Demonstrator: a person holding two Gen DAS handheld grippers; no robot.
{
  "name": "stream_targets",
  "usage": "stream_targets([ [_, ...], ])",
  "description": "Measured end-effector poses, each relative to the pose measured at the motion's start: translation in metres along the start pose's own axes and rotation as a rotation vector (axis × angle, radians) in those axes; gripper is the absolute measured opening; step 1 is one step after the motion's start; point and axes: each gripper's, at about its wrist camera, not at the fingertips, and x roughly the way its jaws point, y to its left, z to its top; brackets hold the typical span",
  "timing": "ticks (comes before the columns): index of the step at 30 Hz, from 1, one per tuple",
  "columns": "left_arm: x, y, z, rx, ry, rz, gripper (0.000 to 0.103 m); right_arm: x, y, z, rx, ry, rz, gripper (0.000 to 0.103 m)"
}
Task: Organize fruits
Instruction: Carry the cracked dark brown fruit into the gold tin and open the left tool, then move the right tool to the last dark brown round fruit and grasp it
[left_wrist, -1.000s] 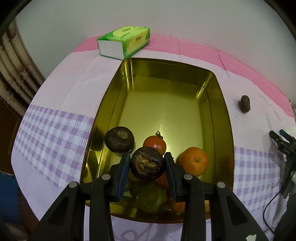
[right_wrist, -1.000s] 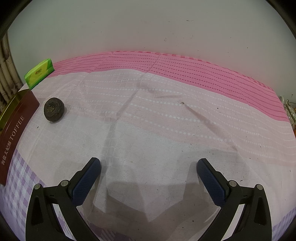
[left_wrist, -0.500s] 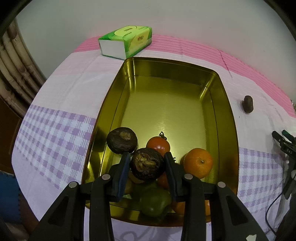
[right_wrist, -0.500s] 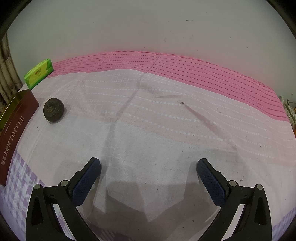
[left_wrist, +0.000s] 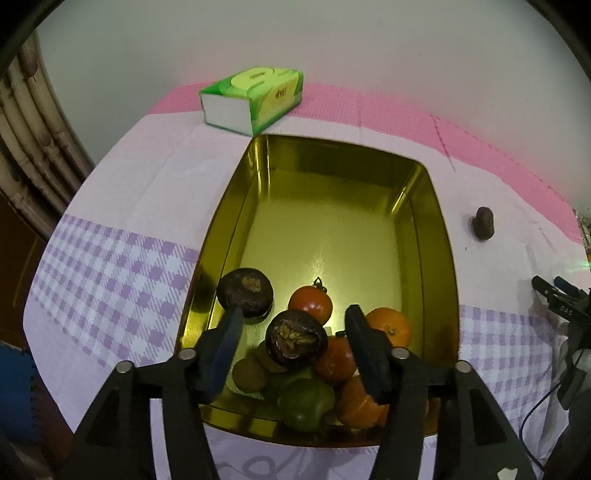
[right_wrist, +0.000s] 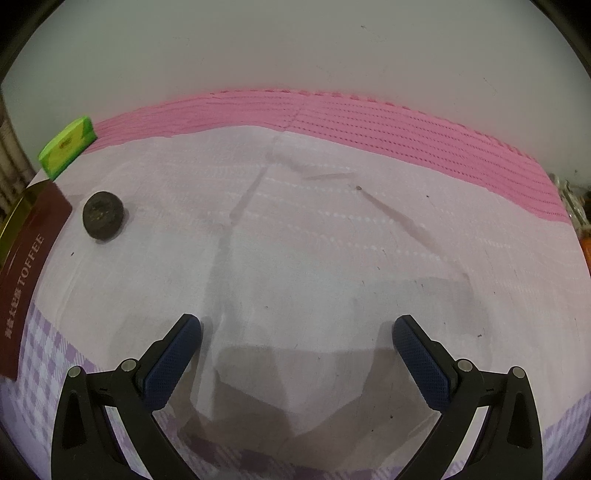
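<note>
A gold tin tray (left_wrist: 432, 236) holds a pile of fruit at its near end. My left gripper (left_wrist: 293, 328) is open above the pile. A dark brown fruit with a split top (left_wrist: 296, 343) lies between its fingers, free of both pads, resting on the pile. Another dark fruit (left_wrist: 244, 297), a red tomato (left_wrist: 310, 304), an orange (left_wrist: 389, 326) and a green fruit (left_wrist: 306, 404) lie in the tray. One more dark fruit (right_wrist: 102, 216) sits on the cloth beside the tray; it also shows in the left wrist view (left_wrist: 484, 222). My right gripper (right_wrist: 297, 341) is open and empty over the cloth.
A green tissue box (left_wrist: 253, 99) stands behind the tray, also in the right wrist view (right_wrist: 66, 147). The tray's maroon outer wall (right_wrist: 26, 269) reads TOFFEE. Cables and clips (left_wrist: 561, 306) lie at the right table edge. A wall backs the table.
My left gripper has opened and let go of the dark split fruit, which now rests on the pile in the tray. My right gripper has not moved.
</note>
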Motion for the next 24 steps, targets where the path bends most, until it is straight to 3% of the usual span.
stream_targets([
  [5, -0.013, 0.0, 0.002, 0.002, -0.046, 0.01, 0.067, -0.009, 0.019, 0.005, -0.012, -0.017, -0.014, 0.098],
  [15, -0.027, 0.007, 0.006, -0.011, -0.092, 0.032, 0.078, -0.027, 0.11, 0.034, -0.18, -0.088, 0.112, 0.095],
  [20, -0.031, 0.018, 0.009, -0.039, -0.095, 0.04, 0.079, -0.01, 0.134, 0.04, -0.189, -0.043, 0.16, 0.076],
  [24, -0.032, 0.024, 0.01, -0.052, -0.089, 0.049, 0.079, -0.004, 0.142, 0.045, -0.183, -0.043, 0.172, 0.073],
])
